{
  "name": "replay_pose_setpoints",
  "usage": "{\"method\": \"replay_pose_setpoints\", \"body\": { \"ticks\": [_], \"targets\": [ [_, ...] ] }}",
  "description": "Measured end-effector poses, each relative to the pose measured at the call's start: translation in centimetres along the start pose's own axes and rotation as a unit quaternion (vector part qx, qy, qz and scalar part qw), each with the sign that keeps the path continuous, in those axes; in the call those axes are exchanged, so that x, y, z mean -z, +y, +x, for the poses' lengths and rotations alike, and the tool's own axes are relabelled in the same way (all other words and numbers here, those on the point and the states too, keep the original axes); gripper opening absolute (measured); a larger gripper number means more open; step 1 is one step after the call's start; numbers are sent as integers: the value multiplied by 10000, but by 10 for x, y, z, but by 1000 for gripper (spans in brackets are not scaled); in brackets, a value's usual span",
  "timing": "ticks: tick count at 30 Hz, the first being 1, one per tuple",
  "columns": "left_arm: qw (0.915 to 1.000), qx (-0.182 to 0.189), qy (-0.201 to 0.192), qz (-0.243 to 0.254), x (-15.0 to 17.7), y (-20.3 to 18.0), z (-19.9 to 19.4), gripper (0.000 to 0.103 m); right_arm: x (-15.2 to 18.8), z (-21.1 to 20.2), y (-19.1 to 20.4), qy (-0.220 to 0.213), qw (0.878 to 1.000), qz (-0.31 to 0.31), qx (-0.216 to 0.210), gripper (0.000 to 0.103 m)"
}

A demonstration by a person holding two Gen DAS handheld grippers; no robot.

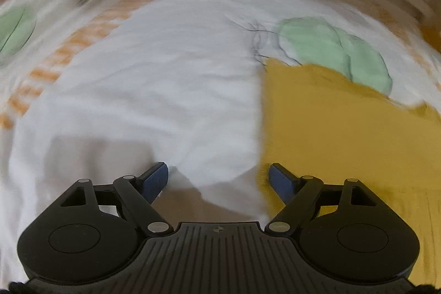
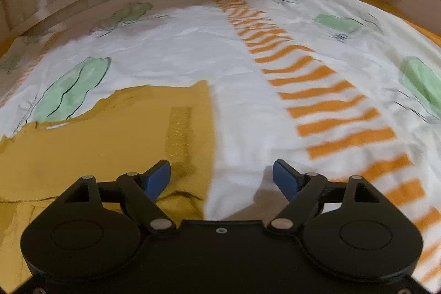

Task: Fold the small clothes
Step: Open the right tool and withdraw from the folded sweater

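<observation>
Mustard garment point(image 2: 104, 145) lies flat on the patterned bedsheet point(image 2: 248, 68); left gripper point(image 1: 217, 181) and right gripper point(image 2: 222, 178) jaws released, nothing held.

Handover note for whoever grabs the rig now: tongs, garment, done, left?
Left tongs: open, nothing between the pads, over the bedsheet by the left edge of the mustard garment.
Right tongs: open, empty, straddling the garment's right edge.
Garment: lies flat on the patterned sheet, released, straight side edges; a ribbed band lies on top near its right edge.
Done: looks like at least one fold laid; blur hides detail.
Left: probably further folds, then check the result.
</observation>
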State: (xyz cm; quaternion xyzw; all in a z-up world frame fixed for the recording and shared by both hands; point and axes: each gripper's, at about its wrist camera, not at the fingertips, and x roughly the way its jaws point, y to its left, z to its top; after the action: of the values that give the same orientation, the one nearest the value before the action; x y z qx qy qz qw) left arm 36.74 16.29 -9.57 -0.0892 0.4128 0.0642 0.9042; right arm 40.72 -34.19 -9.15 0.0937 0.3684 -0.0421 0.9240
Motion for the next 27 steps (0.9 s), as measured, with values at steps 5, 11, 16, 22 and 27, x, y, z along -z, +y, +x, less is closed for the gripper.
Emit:
{"method": "replay_pose_setpoints", "body": {
  "ticks": [5,11,16,22,27],
  "targets": [
    [9997,-169,-87,-124,-3,11,-14,71,2,-27,-11,20,9997,235,-62,83],
    [9990,93,-352,-272,2,11,-52,71,10,-67,-5,3,9990,180,-415,86],
    [9982,287,-489,-185,30,12,-89,71,32,-103,-1,21,9978,-194,-628,87],
    [9972,424,-583,198,73,12,-132,71,57,-139,-6,8,9958,-408,-825,87],
    [9955,570,-538,524,112,14,-156,71,77,-170,-15,-93,9949,-416,-914,87]
  ]
}}
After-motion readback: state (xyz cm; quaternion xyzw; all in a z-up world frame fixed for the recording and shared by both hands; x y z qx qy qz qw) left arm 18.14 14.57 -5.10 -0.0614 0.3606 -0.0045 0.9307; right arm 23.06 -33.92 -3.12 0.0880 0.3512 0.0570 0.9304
